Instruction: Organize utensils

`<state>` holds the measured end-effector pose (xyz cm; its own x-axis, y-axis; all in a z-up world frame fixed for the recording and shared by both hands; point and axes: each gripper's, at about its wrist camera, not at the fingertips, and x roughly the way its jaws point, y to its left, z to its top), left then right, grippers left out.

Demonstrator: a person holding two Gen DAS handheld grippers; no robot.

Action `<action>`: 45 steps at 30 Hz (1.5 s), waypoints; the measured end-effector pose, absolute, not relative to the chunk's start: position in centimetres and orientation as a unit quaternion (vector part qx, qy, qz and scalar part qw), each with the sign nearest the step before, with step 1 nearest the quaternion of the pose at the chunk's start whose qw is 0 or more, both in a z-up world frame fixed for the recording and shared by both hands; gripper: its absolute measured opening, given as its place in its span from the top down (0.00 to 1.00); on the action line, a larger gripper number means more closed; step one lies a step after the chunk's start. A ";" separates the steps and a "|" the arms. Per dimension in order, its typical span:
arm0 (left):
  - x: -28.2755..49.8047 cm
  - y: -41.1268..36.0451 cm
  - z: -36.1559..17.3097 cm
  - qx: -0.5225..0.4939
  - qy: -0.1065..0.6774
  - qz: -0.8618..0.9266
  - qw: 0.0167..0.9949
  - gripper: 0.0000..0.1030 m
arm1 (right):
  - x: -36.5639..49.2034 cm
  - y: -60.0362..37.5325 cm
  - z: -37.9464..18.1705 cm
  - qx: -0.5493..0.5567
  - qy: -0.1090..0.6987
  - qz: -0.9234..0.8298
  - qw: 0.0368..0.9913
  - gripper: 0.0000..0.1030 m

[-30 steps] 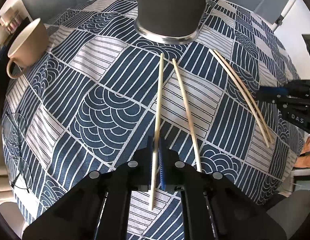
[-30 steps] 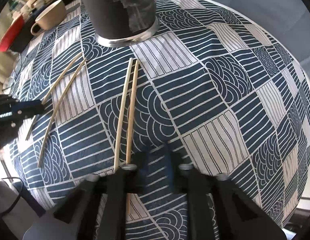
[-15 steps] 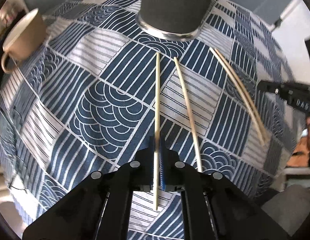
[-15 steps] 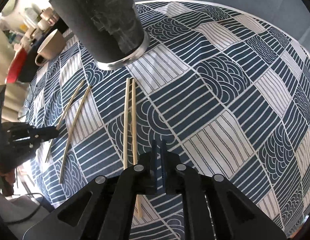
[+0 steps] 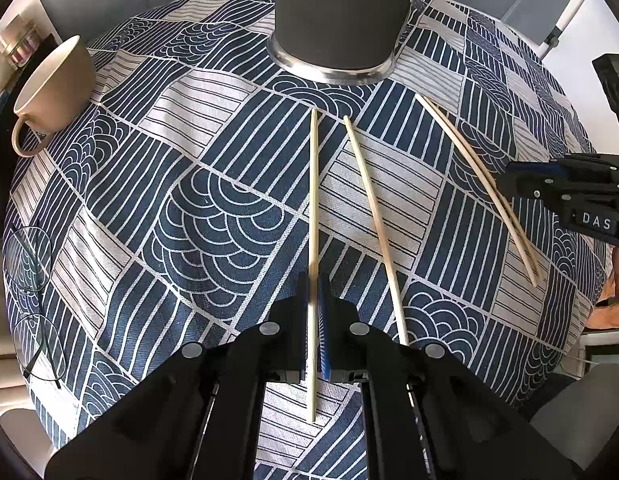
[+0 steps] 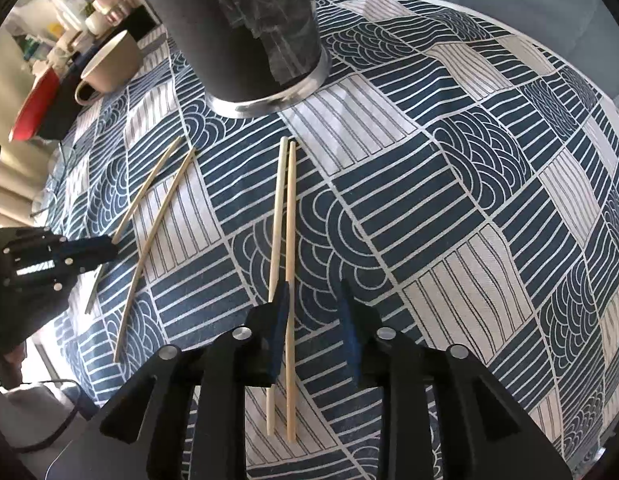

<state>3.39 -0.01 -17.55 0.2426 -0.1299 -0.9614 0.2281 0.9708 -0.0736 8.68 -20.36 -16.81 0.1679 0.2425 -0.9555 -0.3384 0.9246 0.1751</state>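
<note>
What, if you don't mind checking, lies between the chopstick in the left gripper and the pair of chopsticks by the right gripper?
In the left wrist view, one loose chopstick lies on the tablecloth between the held chopstick and the pair.

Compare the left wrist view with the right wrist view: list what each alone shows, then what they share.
Only the left wrist view shows the eyeglasses at the cloth's edge and the left tool shut on a chopstick. Only the right wrist view shows a red dish, shelf clutter behind it, and the right tool open beside the paired chopsticks. Both show the dark holder, the beige cup, the patterned tablecloth and four chopsticks.
</note>
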 end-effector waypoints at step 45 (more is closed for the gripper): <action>11.0 5.3 -2.3 -0.070 0.484 -0.114 0.865 0.95 | 16.1 -23.8 0.9 0.078 0.468 0.269 0.838 0.96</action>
<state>11.04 5.32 -2.26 0.5058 -0.2652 -0.8209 0.1297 0.9641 -0.2315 16.09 -23.83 0.88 0.4179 0.5237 -0.7423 -0.3776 0.8433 0.3824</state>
